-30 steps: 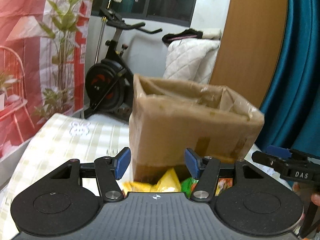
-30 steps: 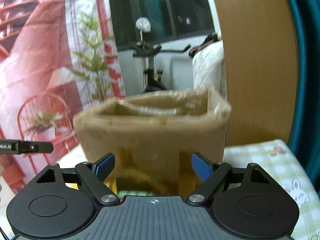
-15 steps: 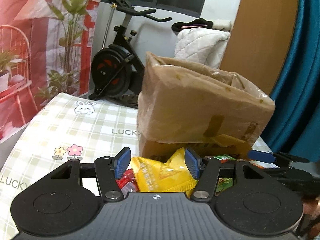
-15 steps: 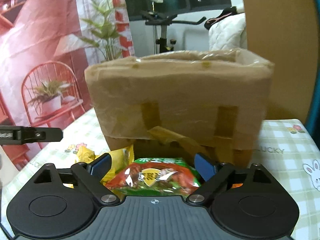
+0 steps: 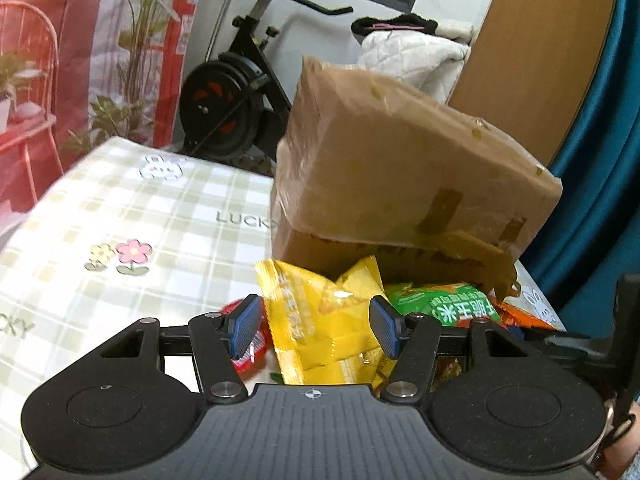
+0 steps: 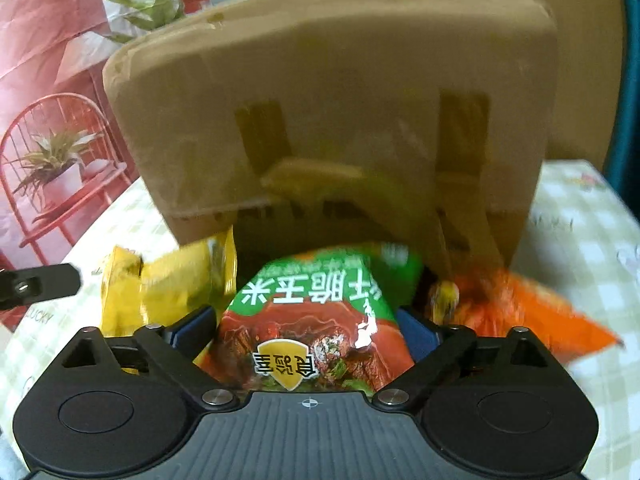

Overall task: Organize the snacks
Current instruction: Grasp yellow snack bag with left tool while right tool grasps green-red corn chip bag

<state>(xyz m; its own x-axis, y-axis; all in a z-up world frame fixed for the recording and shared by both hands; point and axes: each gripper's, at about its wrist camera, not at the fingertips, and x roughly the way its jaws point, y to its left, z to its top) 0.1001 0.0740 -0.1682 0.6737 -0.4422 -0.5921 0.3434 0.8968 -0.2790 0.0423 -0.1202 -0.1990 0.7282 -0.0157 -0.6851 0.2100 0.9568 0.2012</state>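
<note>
A brown cardboard box (image 5: 404, 176) stands on the checked tablecloth (image 5: 132, 216), its near side taped. Snack packets lie in front of it: a yellow packet (image 5: 320, 320), a green packet (image 5: 452, 304), a red packet (image 5: 250, 348) and an orange packet (image 6: 520, 308). My left gripper (image 5: 316, 326) is open with the yellow packet lying between its fingers. My right gripper (image 6: 304, 332) is open with the green packet (image 6: 316, 320) lying between its fingers. The box also shows in the right wrist view (image 6: 332, 100). Whether the pads touch the packets is unclear.
An exercise bike (image 5: 228, 92) and a white quilted cover (image 5: 412, 56) stand behind the table. A wooden panel (image 5: 540, 40) and teal curtain (image 5: 600, 160) are at the right. A red printed backdrop (image 5: 60, 40) hangs at the left.
Both grippers have dropped lower and closer to the table. The snack packets have come into full view between the fingers. The box now looms higher in both views.
</note>
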